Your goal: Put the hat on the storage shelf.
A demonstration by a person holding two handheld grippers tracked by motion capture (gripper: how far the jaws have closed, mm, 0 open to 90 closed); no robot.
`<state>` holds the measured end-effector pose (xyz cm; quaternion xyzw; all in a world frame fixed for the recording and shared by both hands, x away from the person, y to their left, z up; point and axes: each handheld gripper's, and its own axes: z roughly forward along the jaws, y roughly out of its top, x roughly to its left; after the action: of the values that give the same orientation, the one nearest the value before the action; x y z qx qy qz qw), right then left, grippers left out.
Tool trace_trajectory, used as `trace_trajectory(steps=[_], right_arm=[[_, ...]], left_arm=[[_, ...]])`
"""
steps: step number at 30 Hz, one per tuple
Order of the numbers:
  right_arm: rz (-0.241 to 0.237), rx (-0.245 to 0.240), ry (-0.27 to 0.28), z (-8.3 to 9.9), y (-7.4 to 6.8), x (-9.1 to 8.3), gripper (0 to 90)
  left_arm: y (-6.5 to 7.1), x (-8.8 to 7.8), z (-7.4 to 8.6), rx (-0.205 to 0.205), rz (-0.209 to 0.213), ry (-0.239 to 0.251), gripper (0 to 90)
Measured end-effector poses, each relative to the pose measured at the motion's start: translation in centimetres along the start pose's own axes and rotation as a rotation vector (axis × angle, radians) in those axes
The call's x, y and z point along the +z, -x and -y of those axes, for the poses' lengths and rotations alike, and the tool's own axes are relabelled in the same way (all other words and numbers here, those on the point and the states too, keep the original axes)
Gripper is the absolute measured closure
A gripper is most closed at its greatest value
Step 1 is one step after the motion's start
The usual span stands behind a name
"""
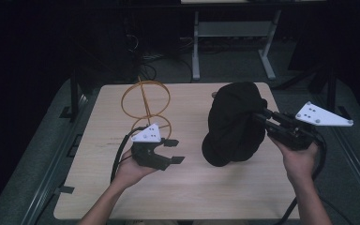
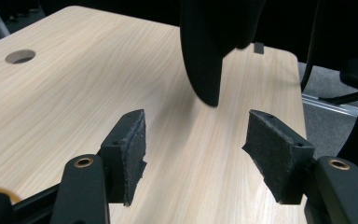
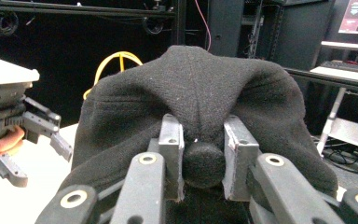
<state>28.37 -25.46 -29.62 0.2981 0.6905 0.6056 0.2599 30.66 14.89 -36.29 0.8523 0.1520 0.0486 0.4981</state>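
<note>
Nearest the person, the left tongs hang over the worktop with their 2 pads spread well apart and nothing between them. The brim of the black cap hangs just beyond those pads, its tip close to the wood.

Farther right, the right tongs are clamped tight on the button at the crown of the cap, holding it up so the brim droops toward the worktop.

At the far left stands a yellow wire stand of 2 hoops on a stem, likely where the cap belongs.

To do this step well, slide the left tongs forward until the brim sits deep between the pads, then close on it. Keep the right grip firm and steady meanwhile, since the fabric is soft and sags.
</note>
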Motion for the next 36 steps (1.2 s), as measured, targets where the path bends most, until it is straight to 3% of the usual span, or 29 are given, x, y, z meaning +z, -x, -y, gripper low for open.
trace_trajectory(steps=[12,13,25,36], right_arm=[[-0.032,-0.008,-0.012,-2.3,0.1,1.8,72.5],[-0.035,-0.009,-0.013,-2.7,0.1,2.1,72.5],[-0.071,-0.016,-0.016,-4.6,0.1,4.2,72.5],[-0.112,-0.023,-0.029,-6.3,-0.3,6.8,72.4]], left_arm=[[-0.4,-1.2,2.6,0.008,-0.056,-0.028,35.3],[-0.4,-1.2,2.9,-0.006,-0.06,-0.022,33.8],[-0.4,-1.7,5.3,-0.011,-0.098,-0.04,30.1],[-0.2,-1.5,6.1,-0.003,-0.111,-0.04,28.4]])
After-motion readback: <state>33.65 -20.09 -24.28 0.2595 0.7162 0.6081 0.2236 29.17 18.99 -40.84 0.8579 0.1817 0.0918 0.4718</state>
